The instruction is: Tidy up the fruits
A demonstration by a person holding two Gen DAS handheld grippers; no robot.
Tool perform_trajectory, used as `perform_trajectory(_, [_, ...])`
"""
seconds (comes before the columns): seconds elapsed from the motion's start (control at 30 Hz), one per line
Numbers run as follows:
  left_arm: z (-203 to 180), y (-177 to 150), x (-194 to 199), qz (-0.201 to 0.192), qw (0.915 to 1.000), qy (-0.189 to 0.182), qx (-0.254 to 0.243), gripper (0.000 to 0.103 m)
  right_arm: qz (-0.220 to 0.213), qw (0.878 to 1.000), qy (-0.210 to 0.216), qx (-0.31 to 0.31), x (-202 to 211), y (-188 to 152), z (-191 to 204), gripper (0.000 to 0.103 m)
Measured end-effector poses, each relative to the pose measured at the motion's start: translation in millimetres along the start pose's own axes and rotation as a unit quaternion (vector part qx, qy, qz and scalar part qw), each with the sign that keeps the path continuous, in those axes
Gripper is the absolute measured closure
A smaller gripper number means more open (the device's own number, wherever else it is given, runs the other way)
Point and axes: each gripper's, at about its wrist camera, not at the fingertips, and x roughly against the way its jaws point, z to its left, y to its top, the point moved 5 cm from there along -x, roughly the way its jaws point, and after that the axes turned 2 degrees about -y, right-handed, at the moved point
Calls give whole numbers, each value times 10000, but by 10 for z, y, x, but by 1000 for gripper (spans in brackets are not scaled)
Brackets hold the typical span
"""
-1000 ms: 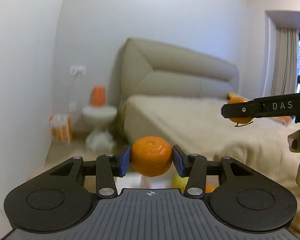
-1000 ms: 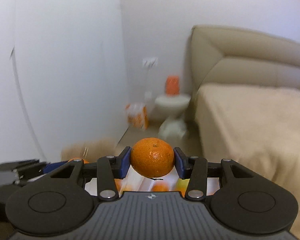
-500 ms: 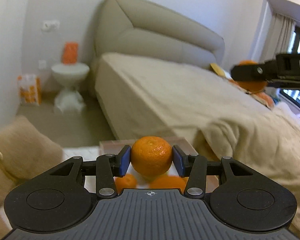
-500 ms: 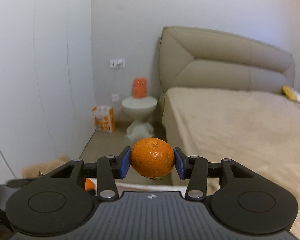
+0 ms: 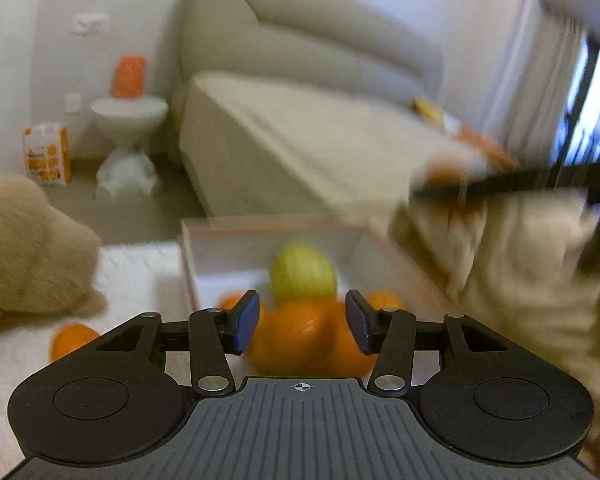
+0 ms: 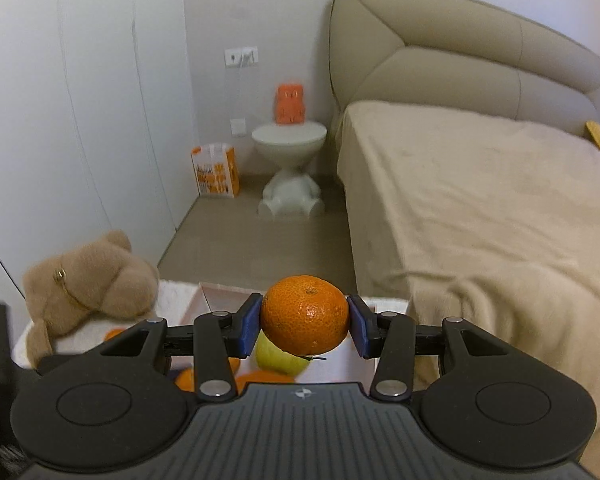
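My left gripper is open over a white box that holds several oranges and a green-yellow fruit. The picture is blurred; the orange below the jaws looks free of the pads. One more orange lies outside the box on the white mat. My right gripper is shut on an orange and holds it above the same box, over the green-yellow fruit. The right gripper also shows blurred at the right of the left wrist view.
A tan plush bear sits left of the box on the white mat. A beige bed runs along the right. A white side table with an orange figure and a paper bag stand by the far wall.
My left gripper has opened and let go of its orange, which now lies among the fruit in the box. My right gripper has tilted down toward the box, still holding its orange.
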Motion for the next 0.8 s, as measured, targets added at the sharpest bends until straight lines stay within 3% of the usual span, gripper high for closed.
perform_trajectory(0.1, [171,117,279,-460,9988,127,125,51,214,9997,59,-94,-106,-108,-27,58])
perform_trajectory(0.23, [492,118,566,-705,9954,598,270,51,520,9984,104,-172,-256,-345,-43,58])
perform_trajectory(0.4, [869,-159,662,-464,9903,1172,590,51,918,9957,122,-65,-348,-610,17,58])
perform_trajectory(0.47, [946,-310,649,-370,9875,1416,591,51,1042,9945,142,4,-385,-659,53,47])
perform_trajectory(0.53, [1012,-480,696,-349,9841,1597,700,51,978,9951,120,55,-364,-653,86,41])
perform_trajectory(0.8, [1228,-1004,1103,-759,9715,1898,1197,51,674,9963,153,504,-61,-470,389,41])
